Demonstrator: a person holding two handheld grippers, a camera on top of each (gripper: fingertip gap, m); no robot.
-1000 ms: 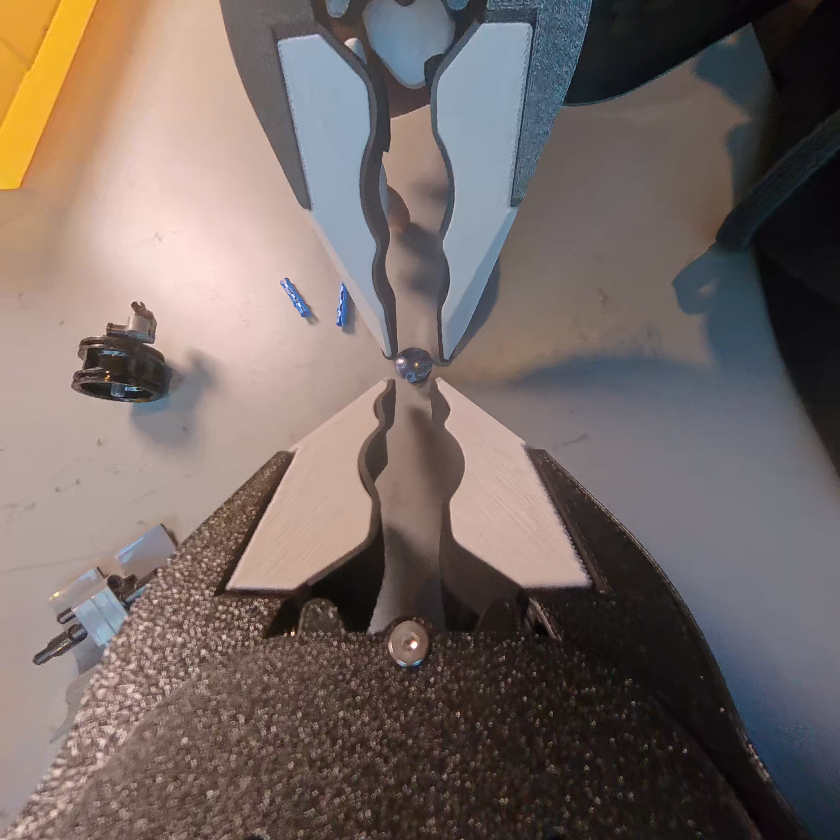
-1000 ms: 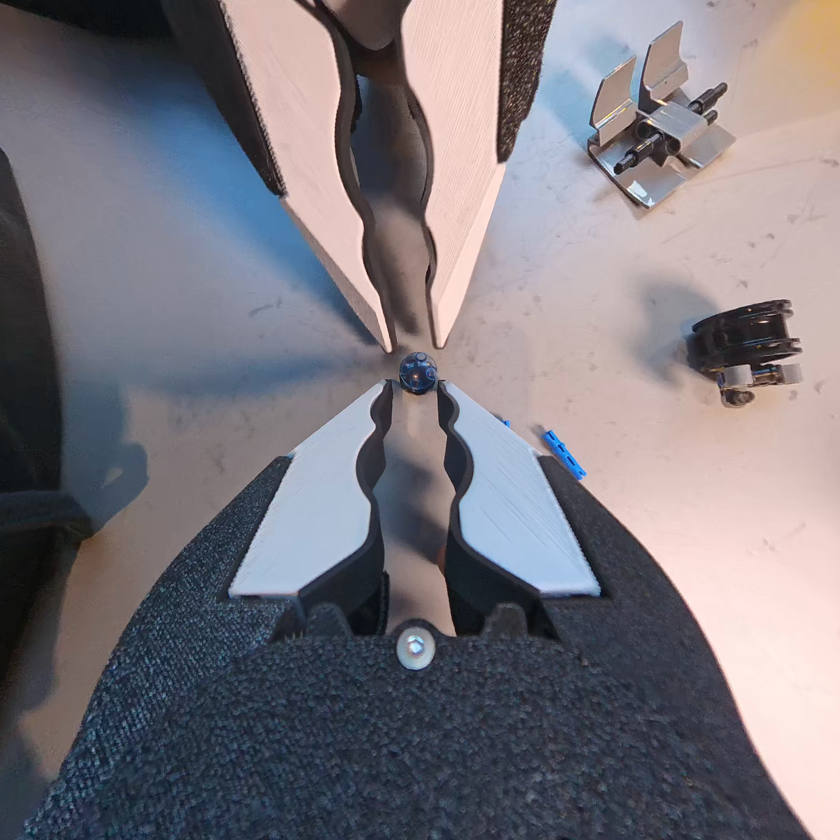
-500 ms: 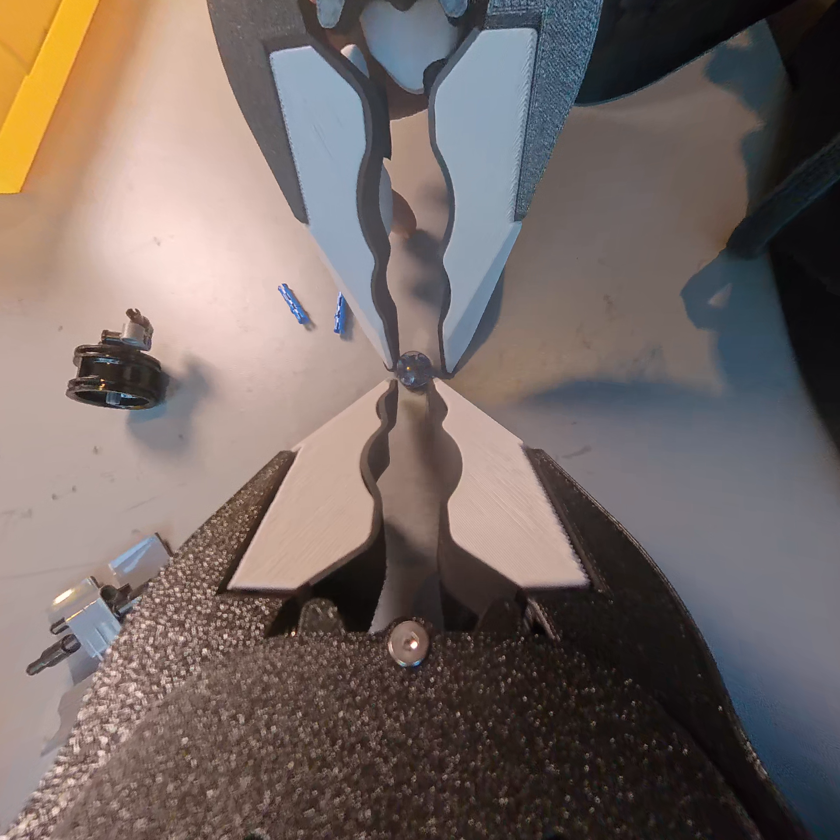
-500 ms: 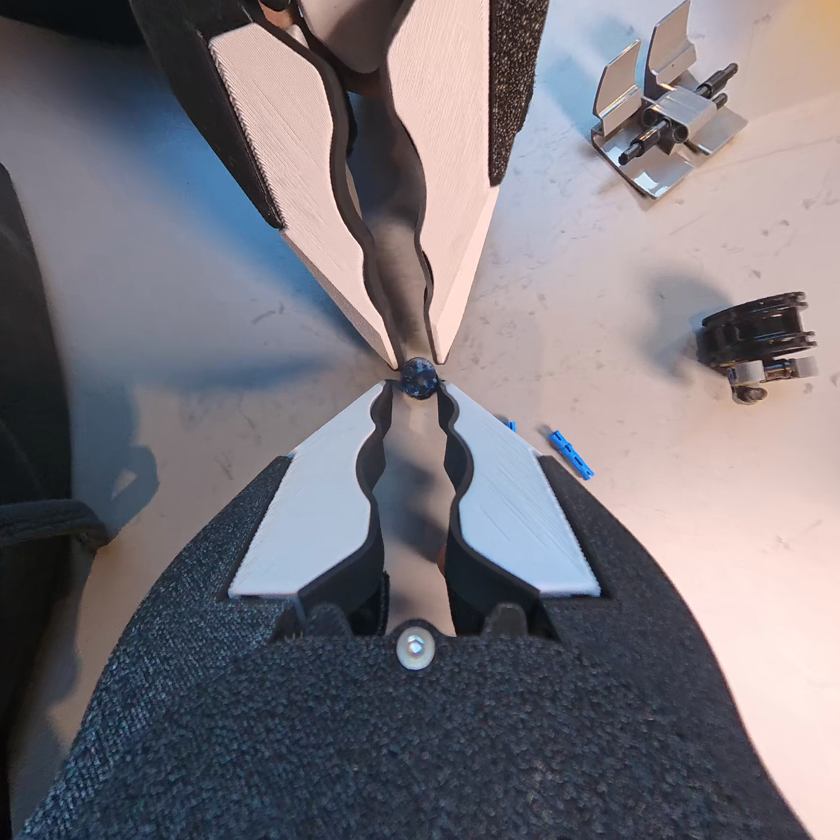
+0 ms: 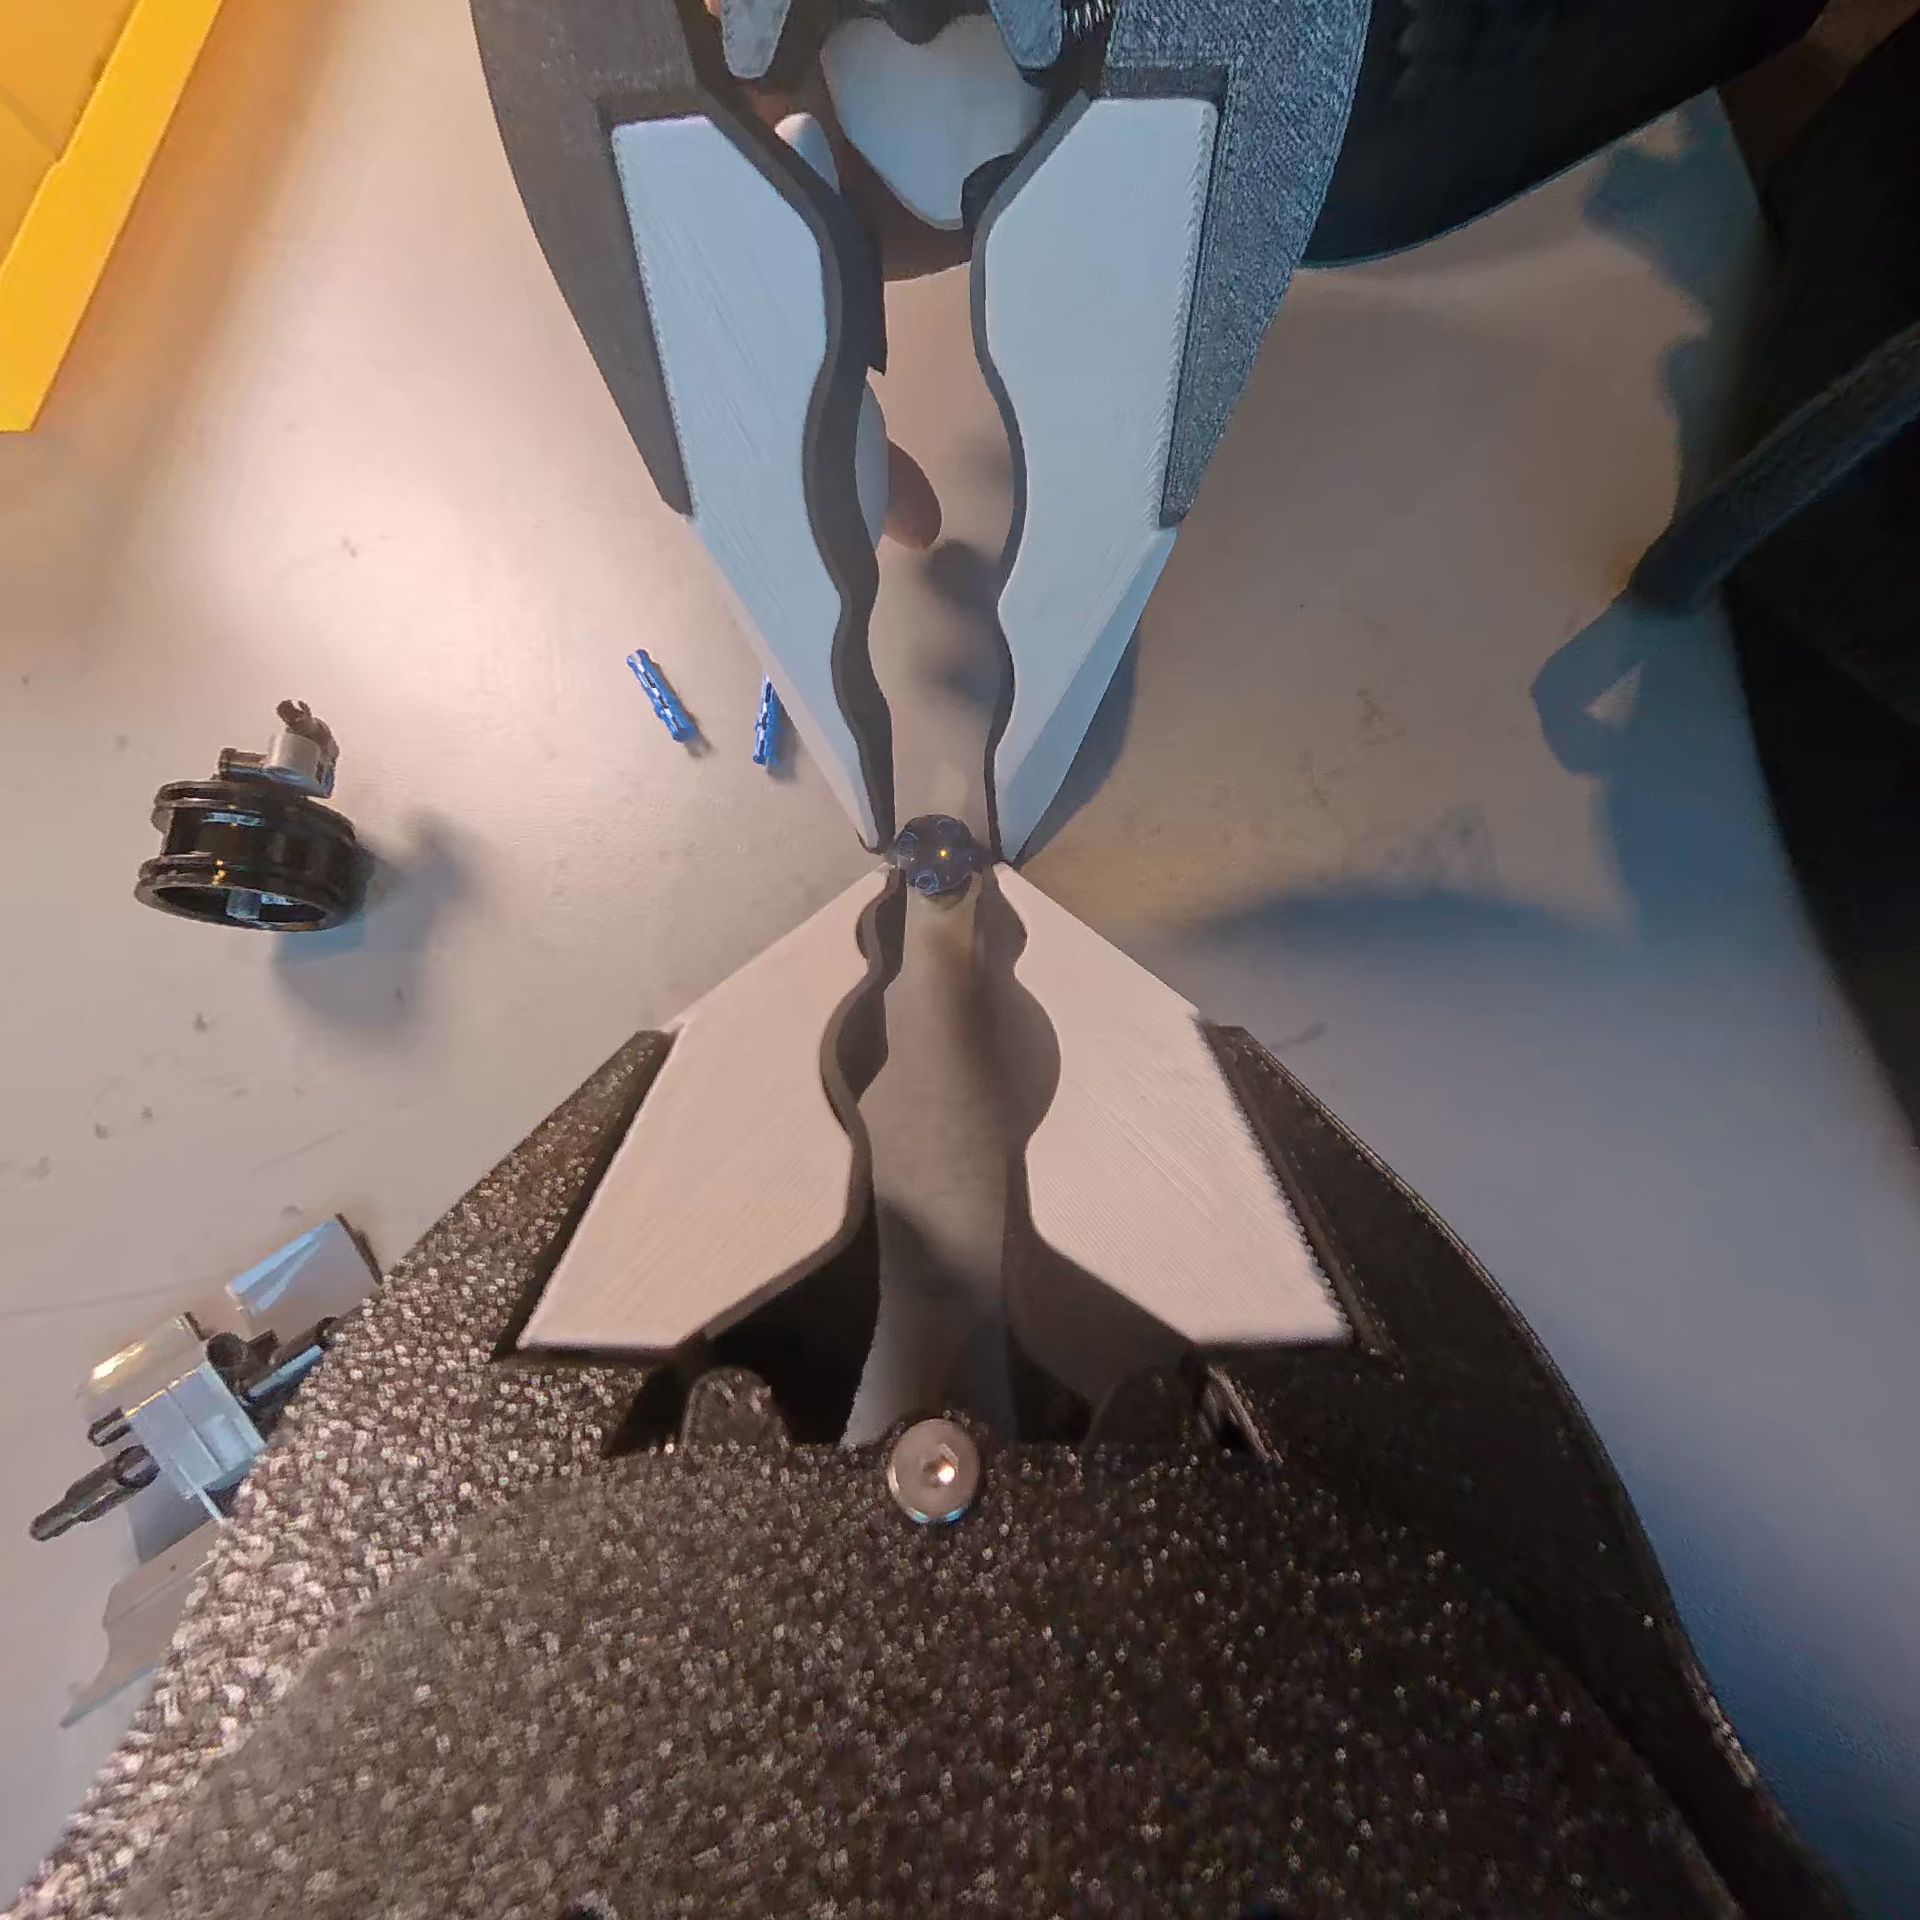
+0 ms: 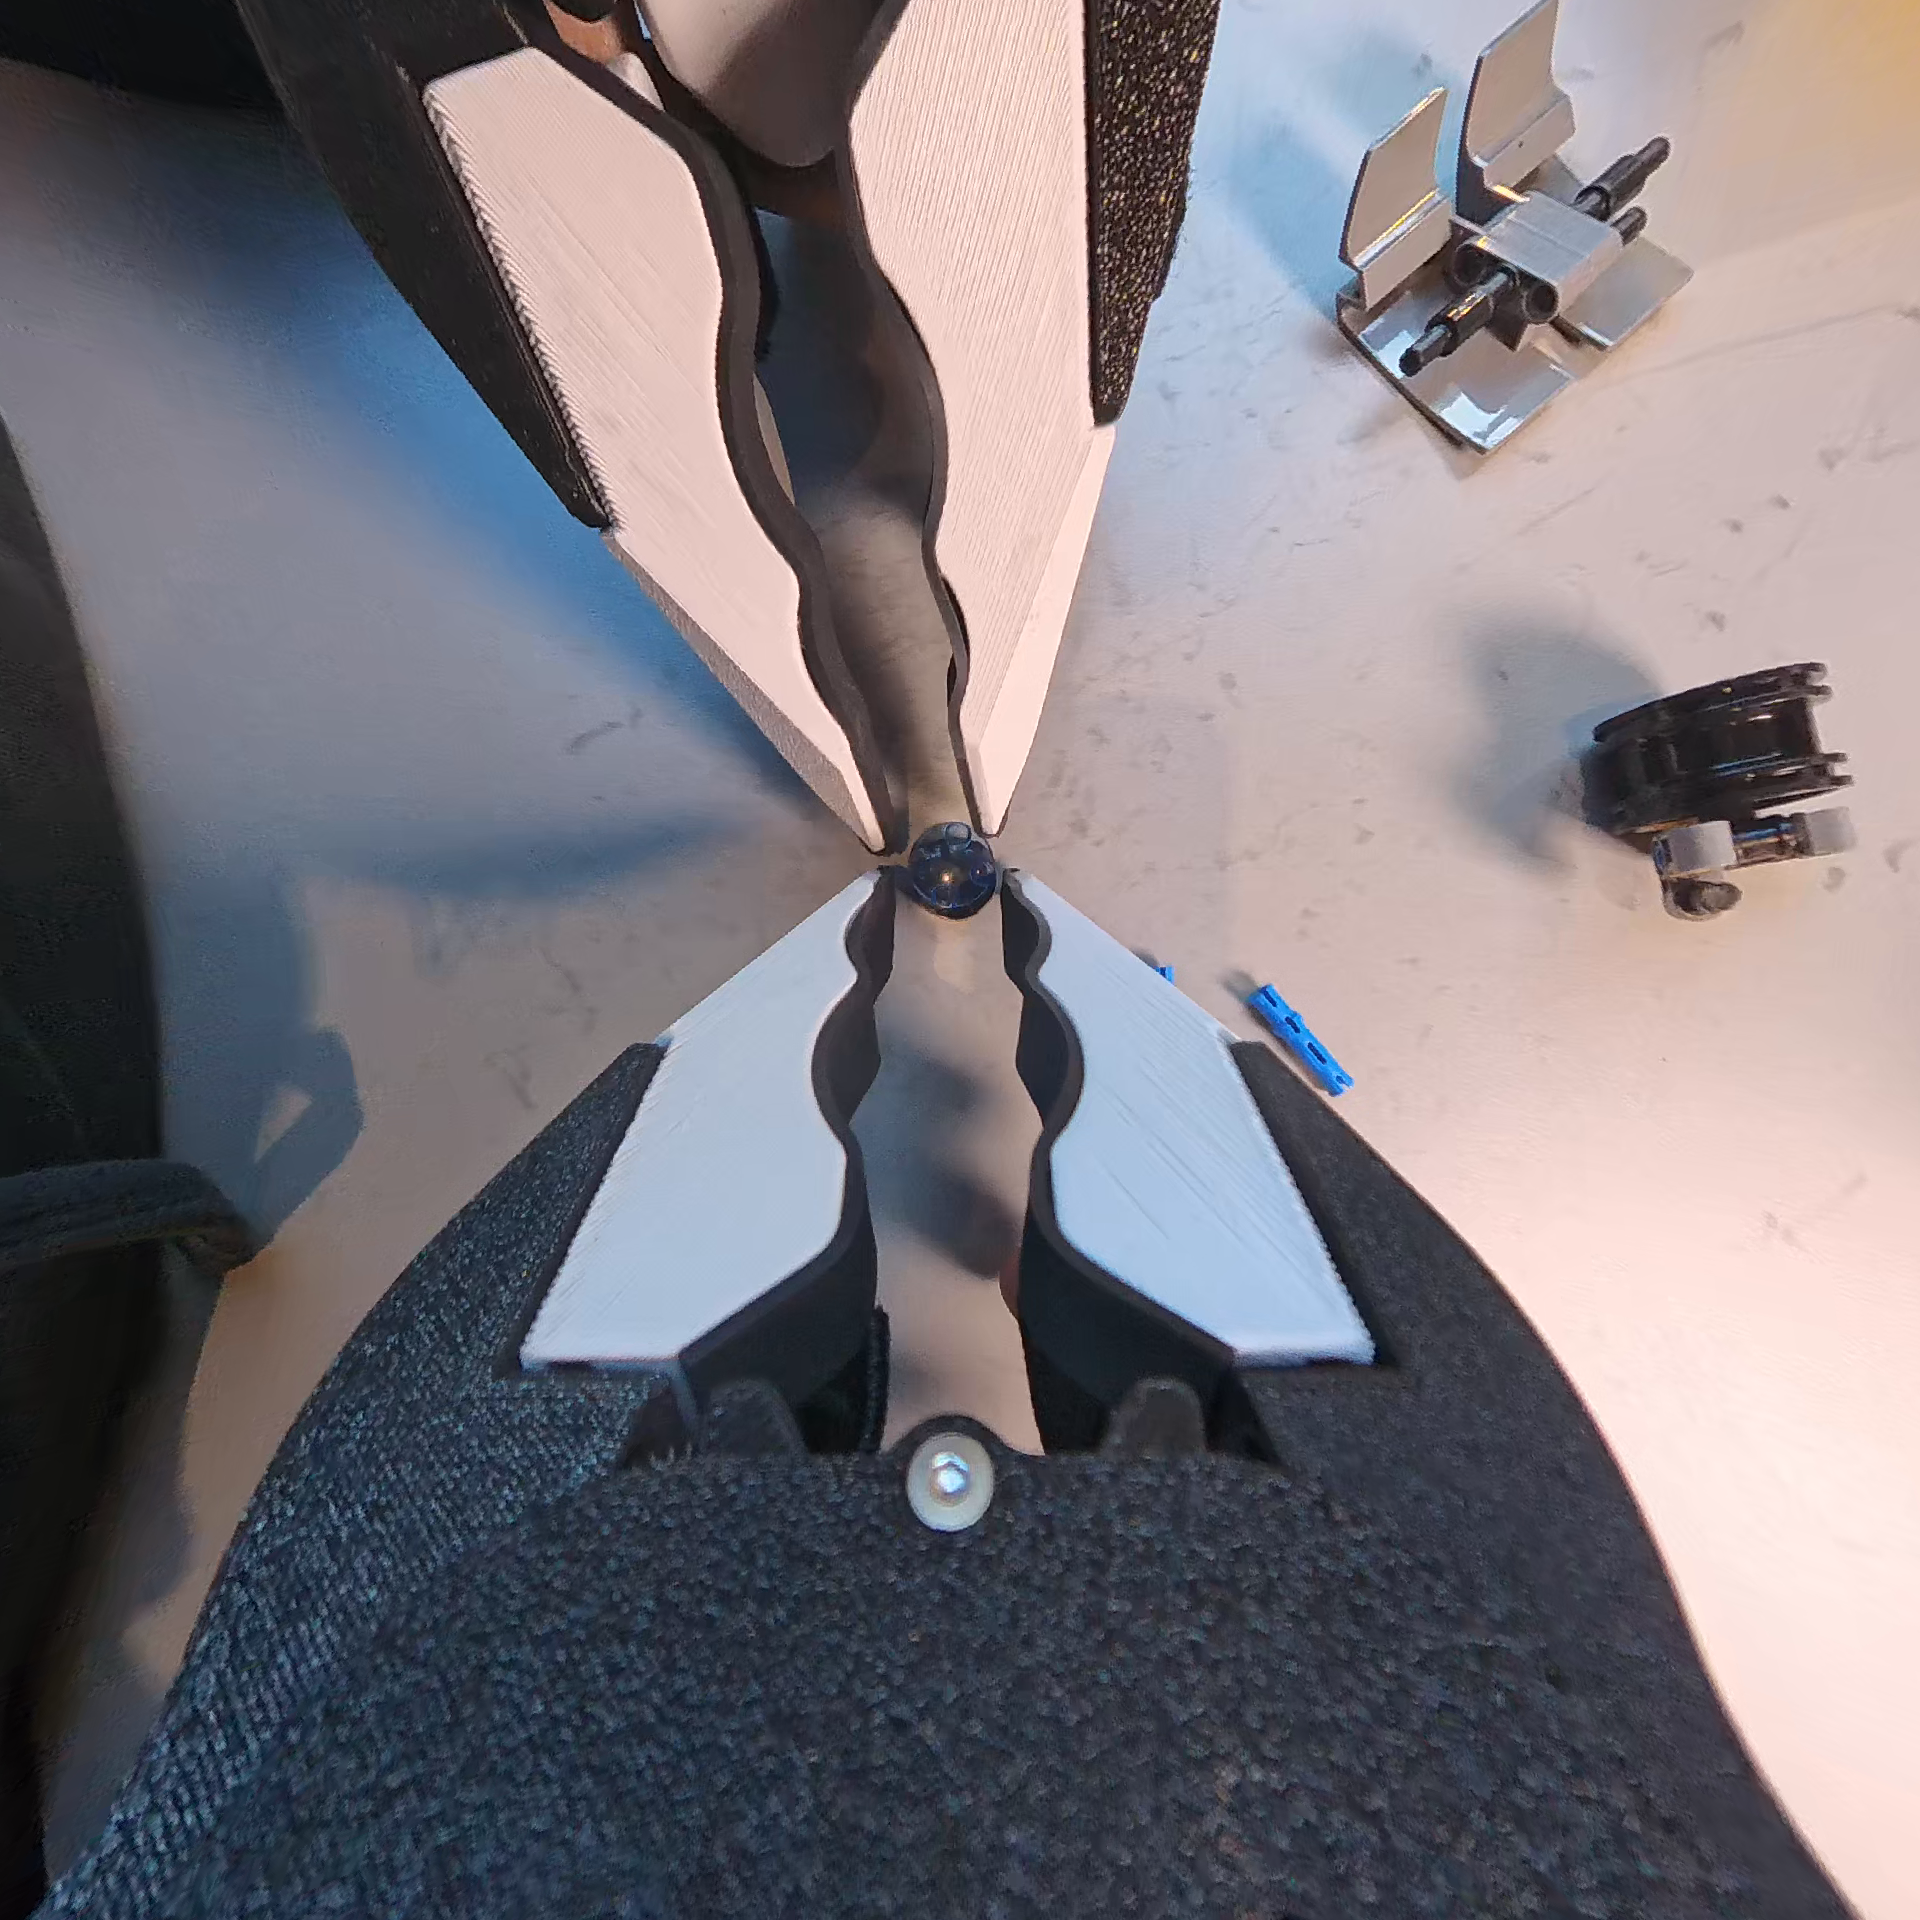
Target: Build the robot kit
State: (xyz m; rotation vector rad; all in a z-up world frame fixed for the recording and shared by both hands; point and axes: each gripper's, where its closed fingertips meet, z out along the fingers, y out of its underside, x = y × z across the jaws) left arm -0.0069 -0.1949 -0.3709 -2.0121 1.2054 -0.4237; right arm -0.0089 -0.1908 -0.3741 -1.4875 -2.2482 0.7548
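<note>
A small dark blue round piece (image 5: 935, 862) sits where two pairs of fingertips meet, above a pale table (image 5: 1351, 1039). My right gripper (image 6: 945, 883) is shut on the piece (image 6: 951, 871) at its very tips. My left gripper (image 5: 940, 881) faces it tip to tip. Its jaws stand a narrow gap apart, one on each side of the piece, and I cannot see them pressing on it. In the left wrist view the right gripper (image 5: 940, 844) comes down from the top. In the right wrist view the left gripper (image 6: 935, 836) does the same.
A black wheel with a grey connector (image 5: 249, 857) (image 6: 1714, 758) lies on the table. Two blue pins (image 5: 658, 694) (image 5: 767, 720) lie close by; one shows in the right wrist view (image 6: 1299, 1034). There is also a grey winged assembly with black pins (image 5: 177, 1423) (image 6: 1507, 260), a yellow edge (image 5: 73, 208) and a dark strap (image 5: 1818, 416). Only a small space, under 4 cm, lies between the two pairs of fingers.
The two grippers have come together tip to tip. The left fingertips now flank the blue piece that the right gripper holds. Neither jaw gap has visibly changed.
</note>
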